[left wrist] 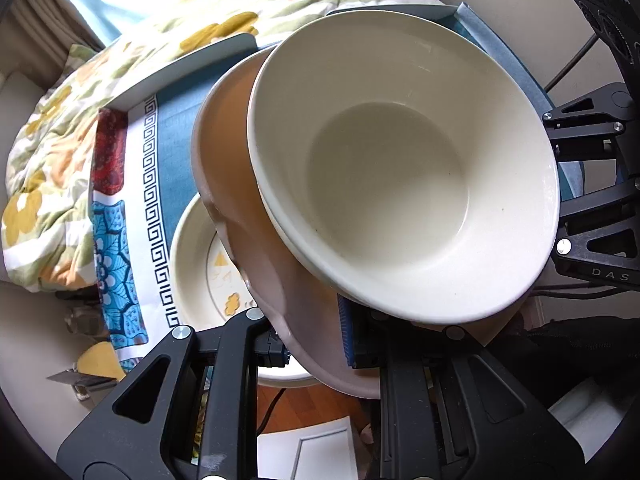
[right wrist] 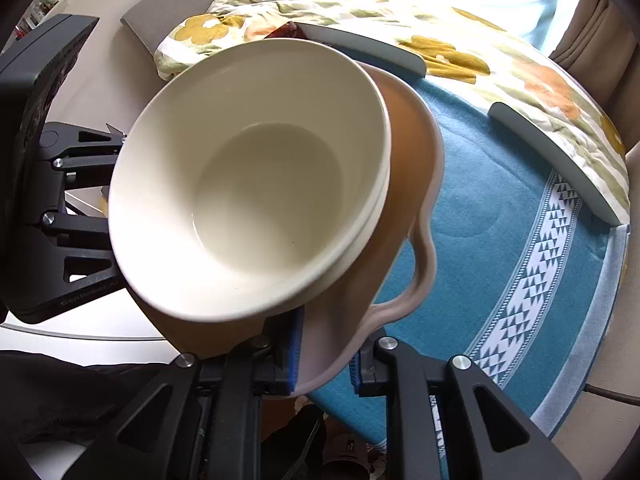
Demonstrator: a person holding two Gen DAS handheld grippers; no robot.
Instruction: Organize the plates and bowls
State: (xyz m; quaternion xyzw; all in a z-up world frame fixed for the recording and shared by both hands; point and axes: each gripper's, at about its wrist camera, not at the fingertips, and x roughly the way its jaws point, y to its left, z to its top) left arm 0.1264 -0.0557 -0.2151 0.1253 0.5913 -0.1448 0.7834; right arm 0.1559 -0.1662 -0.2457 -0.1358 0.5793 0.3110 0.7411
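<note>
A cream bowl (left wrist: 400, 168) sits inside a pinkish wavy-rimmed dish (left wrist: 240, 184), both tilted and held above the table. My left gripper (left wrist: 316, 344) is shut on the near rim of the pink dish. My right gripper (right wrist: 324, 360) is shut on the opposite rim of the same dish (right wrist: 404, 184), with the cream bowl (right wrist: 256, 180) resting in it. A cream plate with yellow flower print (left wrist: 192, 256) lies on the table below, partly hidden by the dish.
A teal cloth with a white patterned border (right wrist: 520, 240) covers the table. A pale tray rim (left wrist: 192, 68) runs along its far side. A floral quilt (right wrist: 460, 40) lies behind. Wooden floor (left wrist: 304, 404) shows below the table edge.
</note>
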